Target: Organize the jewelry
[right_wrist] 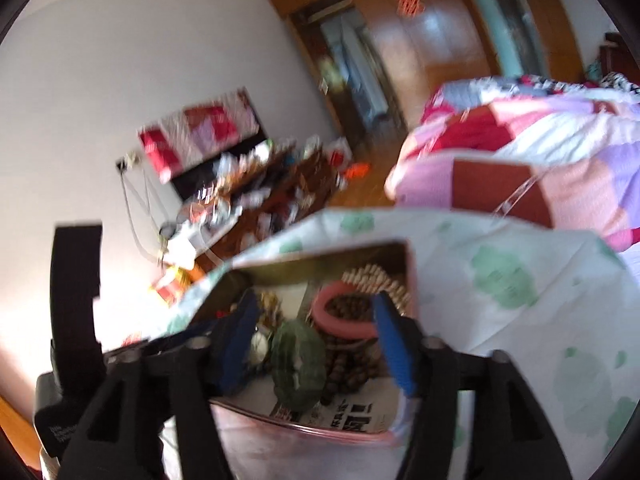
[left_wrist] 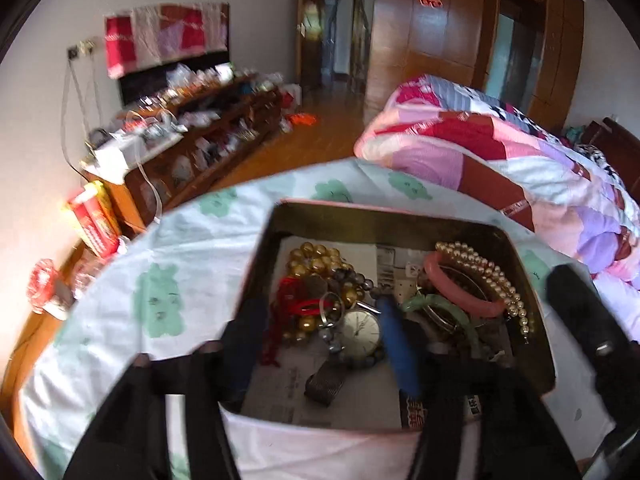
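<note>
Our two grippers hang over an open tin of jewelry on the bed.

We see the rectangular metal tin (left_wrist: 384,220), pink outside with dark inner walls, resting on the white bedsheet with green prints (left_wrist: 168,280), paper lining its floor. Inside the tin, gold bead strands (left_wrist: 316,258) fill the far left corner, a round silver watch (left_wrist: 362,332) lies mid-floor, and a pink bangle (left_wrist: 464,292) under a pale pearl strand (left_wrist: 480,268) crowds the right wall. Our left gripper (left_wrist: 320,344) stands wide open over the watch, holding nothing. Our right gripper (right_wrist: 316,336) is also spread wide and empty, above a green oval piece (right_wrist: 298,364) and brown wooden beads (right_wrist: 348,364). Bare sheet rings the tin; a patchwork quilt (left_wrist: 500,152) rises beyond its far right edge.
</note>
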